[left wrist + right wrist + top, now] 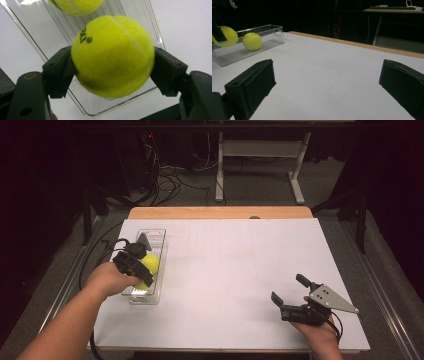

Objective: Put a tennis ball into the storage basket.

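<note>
Gripping a ball (112, 56) across its middle, the left gripper (137, 265) has its jaws pressed on opposite sides of the felt, directly over the tray (156, 236). That ball looks light and a little springy, and its fuzzy felt should give the pads good friction, so a hold on the widest part, as here, is the safe one; pinching nearer the top or bottom would likely let it squirt out. It is not fragile, so a short drop would do no harm, though it would bounce and roll. A second ball (252, 41) lies on the tray floor, just beyond the held one as the left gripper view shows it. The tray itself is clear, thin-walled and probably light enough to slide if knocked.

The left forearm reaches in from the tray's near side, gripper tilted downward. The right gripper (290, 292) rests well apart from the tray, jaws spread wide with nothing between them.
</note>
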### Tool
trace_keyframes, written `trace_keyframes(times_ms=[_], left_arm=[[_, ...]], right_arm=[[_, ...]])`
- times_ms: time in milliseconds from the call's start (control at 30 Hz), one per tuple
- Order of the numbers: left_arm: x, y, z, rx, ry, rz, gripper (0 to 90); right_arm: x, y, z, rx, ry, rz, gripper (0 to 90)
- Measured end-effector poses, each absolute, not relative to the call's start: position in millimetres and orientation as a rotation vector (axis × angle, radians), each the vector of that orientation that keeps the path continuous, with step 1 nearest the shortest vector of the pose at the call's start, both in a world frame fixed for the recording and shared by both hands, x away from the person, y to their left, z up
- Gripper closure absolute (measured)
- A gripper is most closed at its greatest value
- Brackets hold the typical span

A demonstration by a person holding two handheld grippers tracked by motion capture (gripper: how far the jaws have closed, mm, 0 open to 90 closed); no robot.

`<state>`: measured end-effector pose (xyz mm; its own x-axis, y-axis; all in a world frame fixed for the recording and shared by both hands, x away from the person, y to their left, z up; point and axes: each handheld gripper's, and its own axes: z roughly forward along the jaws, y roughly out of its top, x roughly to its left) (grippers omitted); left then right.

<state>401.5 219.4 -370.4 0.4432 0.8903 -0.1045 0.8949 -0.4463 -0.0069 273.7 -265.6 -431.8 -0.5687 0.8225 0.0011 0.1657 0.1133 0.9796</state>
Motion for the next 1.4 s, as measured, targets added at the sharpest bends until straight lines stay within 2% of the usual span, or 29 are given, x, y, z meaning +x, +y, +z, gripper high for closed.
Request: trace_keyframes(times_ms=[33, 67, 100, 133, 167, 400, 1000, 1400], left_arm=[[401.6, 219.5, -369.5, 2.624, 1.626, -0.154, 25.9], [401.8, 219.1, -368.1, 2.616, 1.622, -0.162, 19.3], [401.7, 218.4, -366.2, 2.611, 1.607, -0.171, 8.1], [401.4, 217.7, -363.6, 2.607, 1.591, -0.175, 1.8], [400.9, 216.9, -361.3, 2.606, 1.582, -0.168, 0.6], [401.0, 216.0, -358.8, 2.61, 1.592, -0.136, 0.6], [399.0, 211.7, -357.0, 2.593, 1.596, -0.151, 0.6], [396.9, 176.0, -356.3, 2.649, 1.544, -0.136, 0.7]], right_arm=[[273.7, -265.6, -431.8, 0.961, 1.827, 1.492, 0.7], [273.8, -265.7, -431.8, 0.96, 1.827, 1.492, 0.7], [273.8, -265.7, -431.8, 0.961, 1.826, 1.492, 0.7], [273.7, -265.6, -431.8, 0.963, 1.825, 1.494, 0.7], [273.6, -265.5, -431.7, 0.963, 1.824, 1.494, 0.7], [273.7, -265.2, -431.6, 0.957, 1.826, 1.492, 0.7], [273.9, -264.7, -431.8, 0.957, 1.828, 1.491, 0.7], [274.0, -264.7, -431.7, 0.958, 1.826, 1.491, 0.7]])
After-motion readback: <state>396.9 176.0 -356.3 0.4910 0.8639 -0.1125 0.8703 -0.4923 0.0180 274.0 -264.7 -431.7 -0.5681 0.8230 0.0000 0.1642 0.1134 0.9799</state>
